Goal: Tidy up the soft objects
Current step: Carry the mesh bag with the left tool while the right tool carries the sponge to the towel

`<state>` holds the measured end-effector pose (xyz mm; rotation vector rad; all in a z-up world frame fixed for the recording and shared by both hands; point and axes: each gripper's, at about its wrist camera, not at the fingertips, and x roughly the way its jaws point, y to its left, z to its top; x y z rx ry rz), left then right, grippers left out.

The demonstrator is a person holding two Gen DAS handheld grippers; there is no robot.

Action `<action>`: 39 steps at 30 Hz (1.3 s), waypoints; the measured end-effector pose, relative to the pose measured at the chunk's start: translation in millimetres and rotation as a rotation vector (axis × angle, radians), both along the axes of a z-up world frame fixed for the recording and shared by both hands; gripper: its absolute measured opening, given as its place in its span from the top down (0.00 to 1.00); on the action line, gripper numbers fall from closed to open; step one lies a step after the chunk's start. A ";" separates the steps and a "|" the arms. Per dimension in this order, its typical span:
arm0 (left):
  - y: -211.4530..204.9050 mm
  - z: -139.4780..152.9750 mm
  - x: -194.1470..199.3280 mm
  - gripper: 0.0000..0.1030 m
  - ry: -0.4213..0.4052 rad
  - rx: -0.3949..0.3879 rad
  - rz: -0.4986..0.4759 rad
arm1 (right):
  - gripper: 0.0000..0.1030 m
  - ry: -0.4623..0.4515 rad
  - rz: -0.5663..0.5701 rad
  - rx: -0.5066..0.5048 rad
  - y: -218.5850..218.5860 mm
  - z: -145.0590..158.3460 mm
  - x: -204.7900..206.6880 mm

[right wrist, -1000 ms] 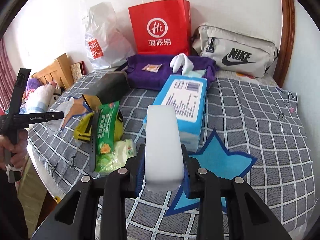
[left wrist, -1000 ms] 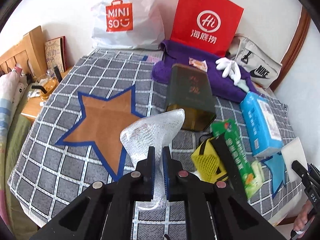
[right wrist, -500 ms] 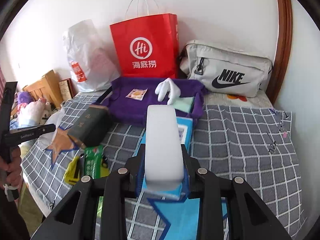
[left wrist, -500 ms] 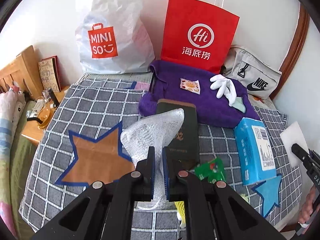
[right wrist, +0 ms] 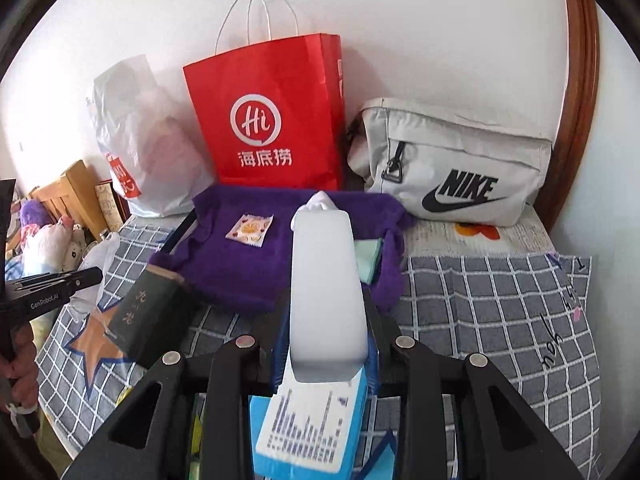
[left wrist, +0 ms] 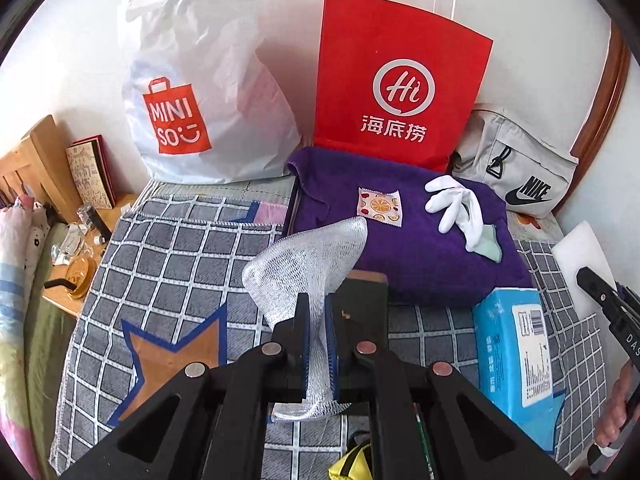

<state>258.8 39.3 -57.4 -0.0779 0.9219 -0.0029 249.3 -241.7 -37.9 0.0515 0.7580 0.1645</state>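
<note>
Only the left wrist view shows the left gripper (left wrist: 316,320) with its jaws pressed together on a thin silvery mesh cloth (left wrist: 308,264), which fans upward above the grey checked bedcover (left wrist: 172,252) and a dark green box (left wrist: 366,312); the right wrist view alone shows the right gripper (right wrist: 328,328) pinching a smooth white sponge block (right wrist: 326,280) upright above a glossy blue tissue pack (right wrist: 308,432). Both views show the plush purple towel (left wrist: 420,256) carrying a white glove (left wrist: 456,208) and a fruit-print sachet (left wrist: 379,205), backed by a stiff red paper bag (left wrist: 400,92), a crinkled Miniso plastic bag (left wrist: 208,92) and a grey Nike pouch (right wrist: 452,160)
</note>
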 end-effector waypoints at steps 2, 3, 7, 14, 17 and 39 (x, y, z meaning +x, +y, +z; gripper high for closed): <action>-2.8 -0.3 7.4 0.93 0.001 0.022 0.003 | 0.70 -0.005 0.001 0.001 1.2 -1.2 9.3; -3.4 -0.8 11.4 0.93 0.004 0.025 0.004 | 0.70 -0.004 -0.001 0.001 1.7 -1.9 14.3; -6.6 -2.5 25.6 0.93 0.008 0.028 0.005 | 0.70 0.008 -0.004 0.015 0.4 -6.6 33.2; -16.0 -11.0 52.9 0.93 0.025 0.008 -0.010 | 0.70 0.022 0.007 0.013 -0.2 -14.4 59.3; -19.4 -17.0 64.6 0.93 0.043 -0.009 -0.016 | 0.70 0.035 0.008 0.010 -0.9 -18.1 70.4; -37.3 -56.6 146.3 0.93 0.141 -0.060 -0.062 | 0.70 0.196 0.178 -0.021 34.5 -77.8 133.1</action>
